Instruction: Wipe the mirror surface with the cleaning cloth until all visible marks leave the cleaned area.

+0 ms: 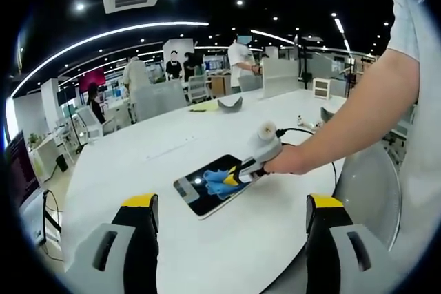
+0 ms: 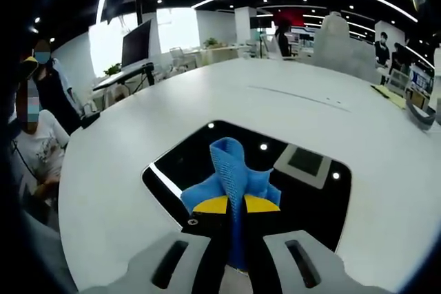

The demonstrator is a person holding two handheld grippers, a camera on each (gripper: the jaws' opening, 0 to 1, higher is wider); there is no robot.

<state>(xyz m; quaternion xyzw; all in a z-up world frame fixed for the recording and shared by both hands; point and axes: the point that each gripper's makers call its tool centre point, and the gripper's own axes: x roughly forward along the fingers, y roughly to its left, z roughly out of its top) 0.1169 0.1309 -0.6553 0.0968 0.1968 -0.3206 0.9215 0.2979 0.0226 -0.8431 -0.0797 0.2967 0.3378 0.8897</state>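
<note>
the right gripper [image 2: 236, 206] pinches the blue cloth [image 2: 233, 170] on the mirror [image 2: 310, 201], mid-table [image 2: 103, 191]. the left gripper [image 1: 231, 215] hangs wide, holding nothing.

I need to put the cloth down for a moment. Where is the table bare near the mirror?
Bare white table lies between the left tongs and the mirror, and beyond it. Crowded: the mirror itself, under the right tongs and blue cloth.
</note>
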